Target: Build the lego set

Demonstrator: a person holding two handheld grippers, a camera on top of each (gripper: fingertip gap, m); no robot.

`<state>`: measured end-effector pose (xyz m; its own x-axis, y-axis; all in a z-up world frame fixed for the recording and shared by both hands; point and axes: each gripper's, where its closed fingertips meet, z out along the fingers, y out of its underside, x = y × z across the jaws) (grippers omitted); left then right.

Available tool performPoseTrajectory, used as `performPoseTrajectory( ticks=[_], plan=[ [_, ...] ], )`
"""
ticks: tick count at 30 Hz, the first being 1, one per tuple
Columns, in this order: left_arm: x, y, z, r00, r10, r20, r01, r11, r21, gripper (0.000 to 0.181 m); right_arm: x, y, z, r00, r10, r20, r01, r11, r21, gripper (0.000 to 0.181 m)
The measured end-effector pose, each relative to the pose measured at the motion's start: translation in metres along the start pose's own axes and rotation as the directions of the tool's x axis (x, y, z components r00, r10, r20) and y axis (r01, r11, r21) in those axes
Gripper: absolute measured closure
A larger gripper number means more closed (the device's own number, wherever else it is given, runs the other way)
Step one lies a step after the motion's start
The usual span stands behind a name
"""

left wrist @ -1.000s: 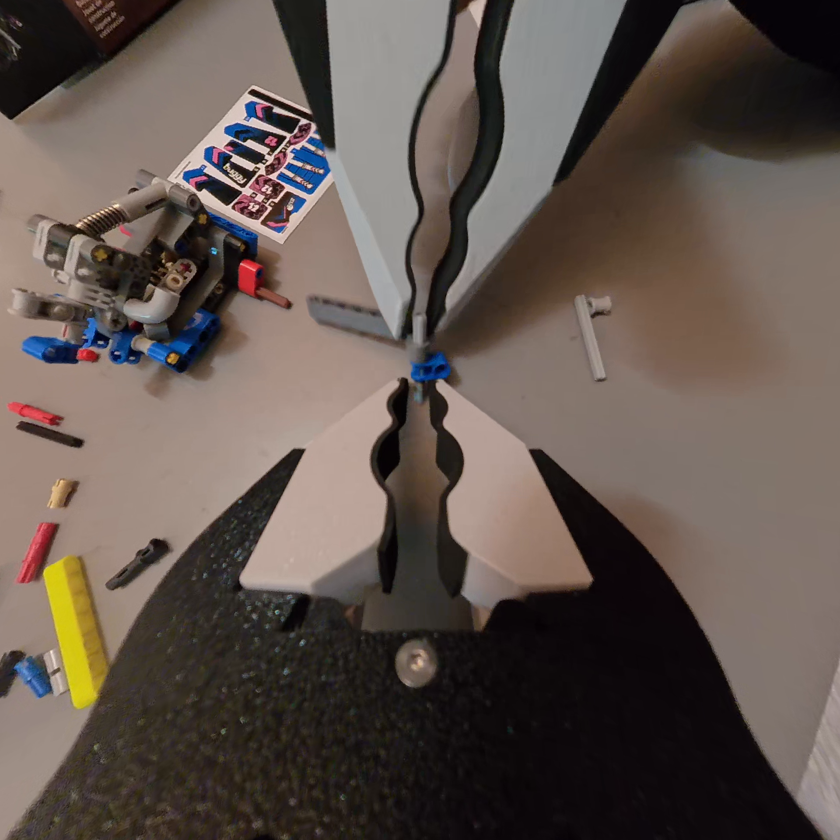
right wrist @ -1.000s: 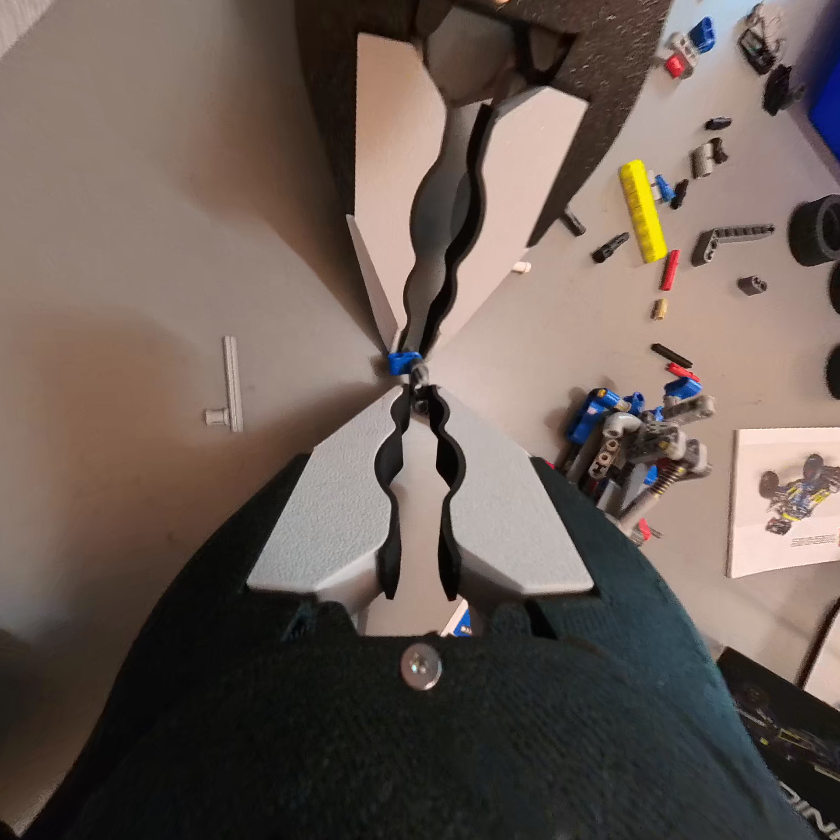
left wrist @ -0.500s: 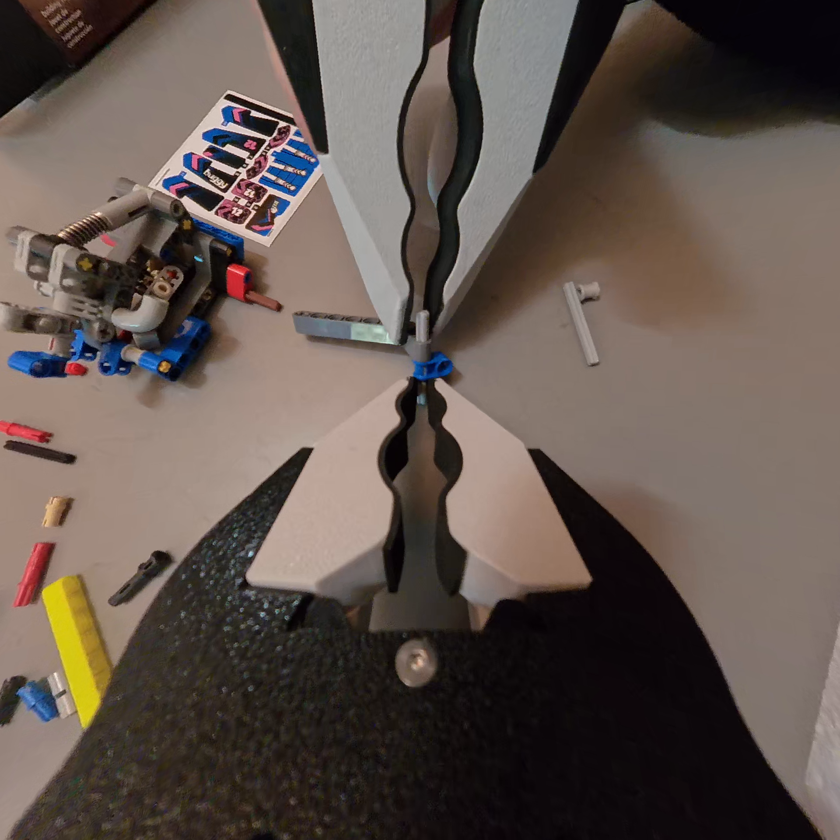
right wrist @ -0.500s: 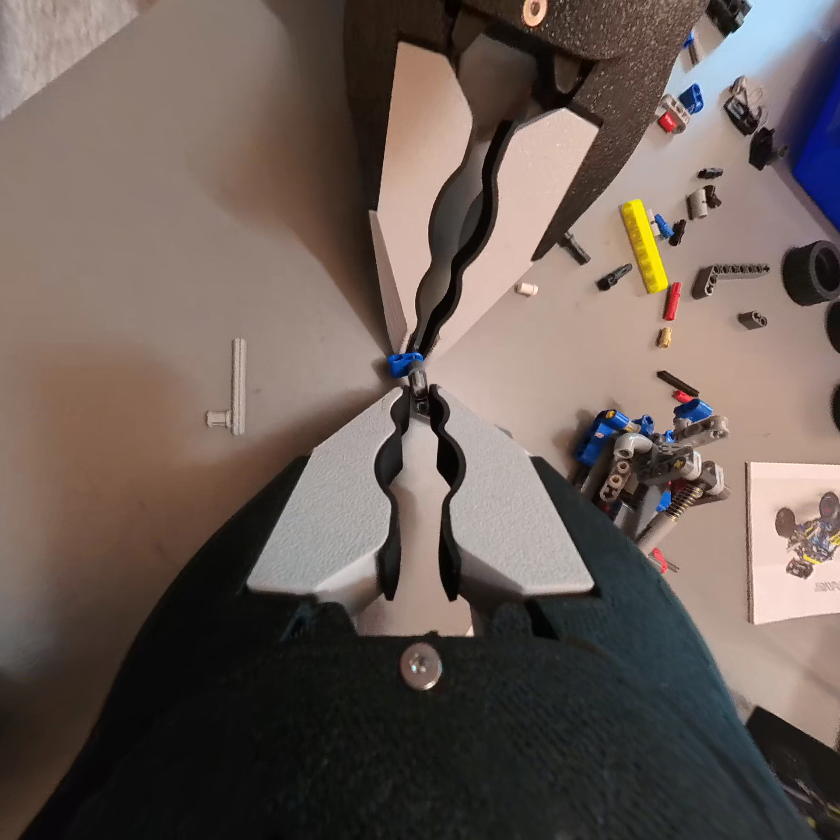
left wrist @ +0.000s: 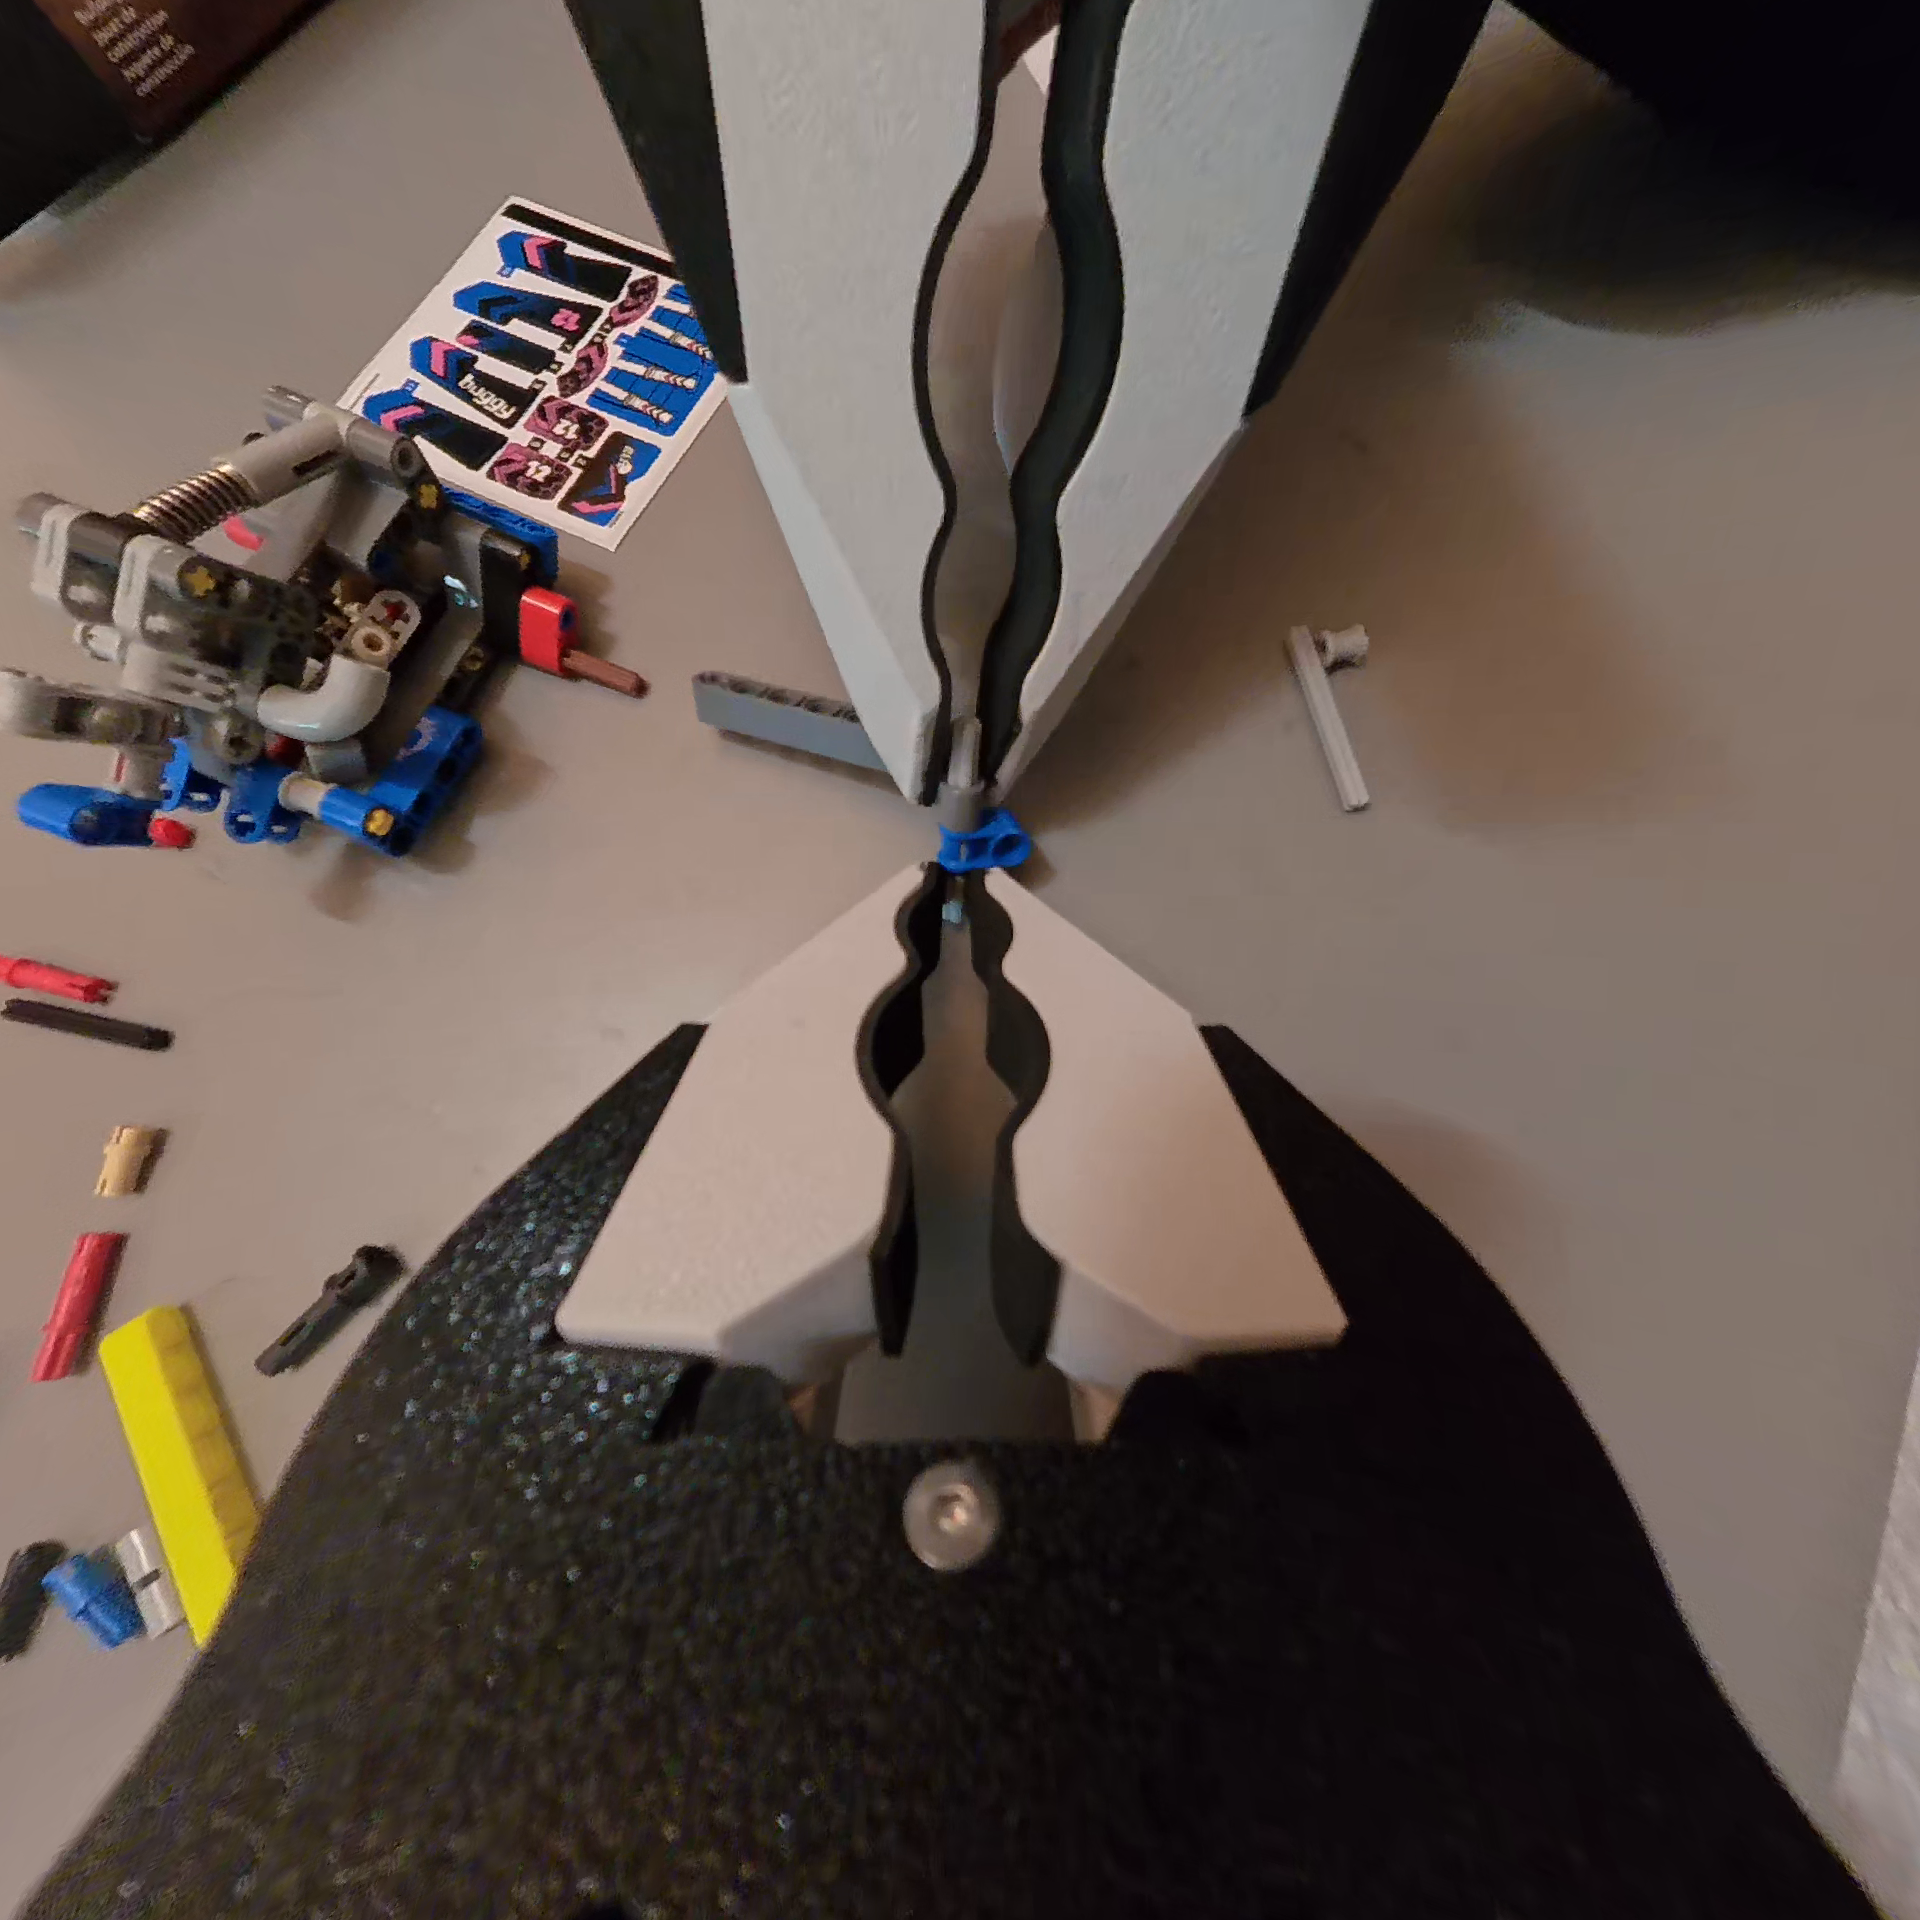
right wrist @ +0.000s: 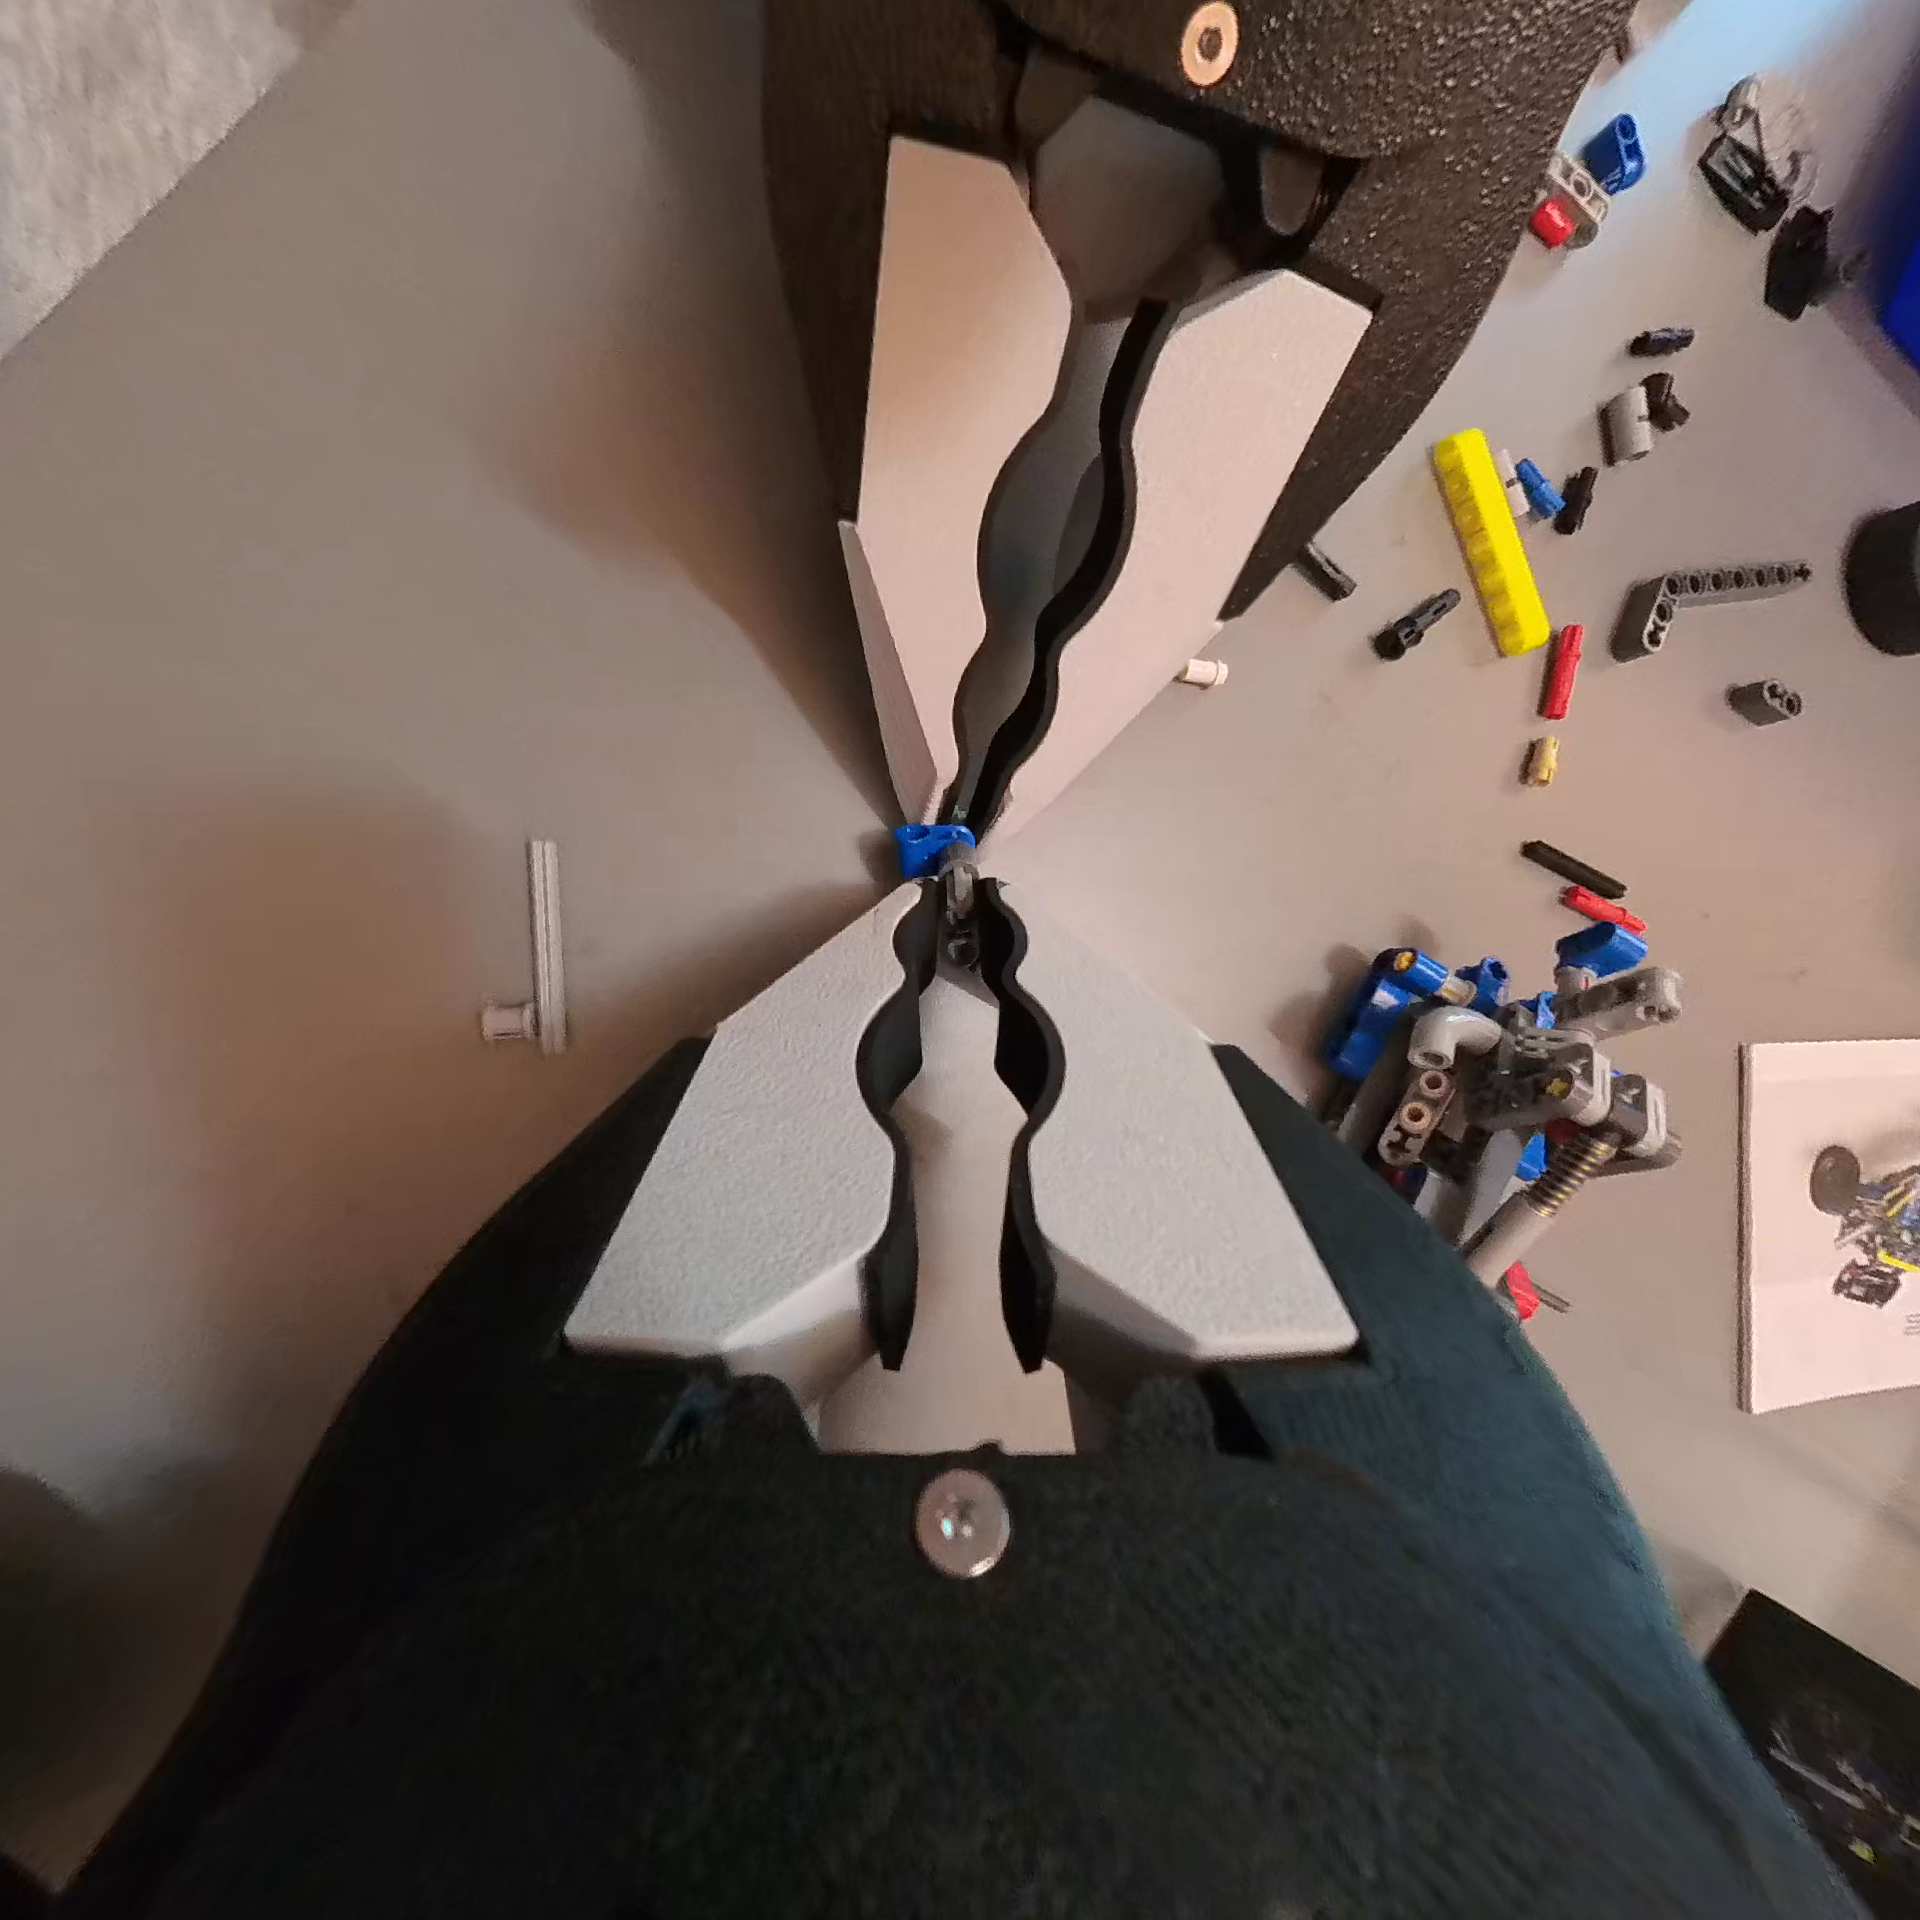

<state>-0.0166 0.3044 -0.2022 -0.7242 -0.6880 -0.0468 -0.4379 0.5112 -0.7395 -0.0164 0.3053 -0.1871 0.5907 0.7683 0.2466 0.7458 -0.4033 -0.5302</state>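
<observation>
Between the two grippers, held tip to tip above the table (left wrist: 1558,1039), sits the joint being made. The left gripper (left wrist: 954,883) is nearly closed, pinching the blue connector (left wrist: 982,840) at its tips, while the right gripper (right wrist: 961,914), pointing straight back at it, is clamped on a short grey pin (right wrist: 958,902) whose end meets the connector. Facing each other this way looks meant to let each tool brace against the other's push, so the pin can seat without the small parts twisting; whether it is fully home cannot be told. Just beyond the right gripper's tips lies a grey beam (left wrist: 774,712), and off to the left gripper's right a loose grey axle (left wrist: 1330,717). Farther to its left stand the half-built chassis (left wrist: 249,644), the sticker sheet (left wrist: 540,379) and scattered spare pieces, likely waiting for this subassembly.
</observation>
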Motion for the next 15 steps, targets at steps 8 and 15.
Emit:
performPoseTrajectory(
  ticks=[8, 15],
  plan=[
    [-0.009, -0.020, -0.026, 0.995, -0.038, 0.089, 0.023, 0.986, 0.166, 0.176, 0.006, 0.005, -0.005, 0.995, 0.098, -0.014, -0.098, 0.987, -0.127, 0.176],
    [-0.003, -0.016, -0.024, 0.995, -0.003, 0.095, -0.009, 0.991, 0.132, 0.177, 0.003, 0.001, 0.000, 0.996, 0.078, 0.033, -0.075, 0.995, -0.073, 0.176]
  ],
)
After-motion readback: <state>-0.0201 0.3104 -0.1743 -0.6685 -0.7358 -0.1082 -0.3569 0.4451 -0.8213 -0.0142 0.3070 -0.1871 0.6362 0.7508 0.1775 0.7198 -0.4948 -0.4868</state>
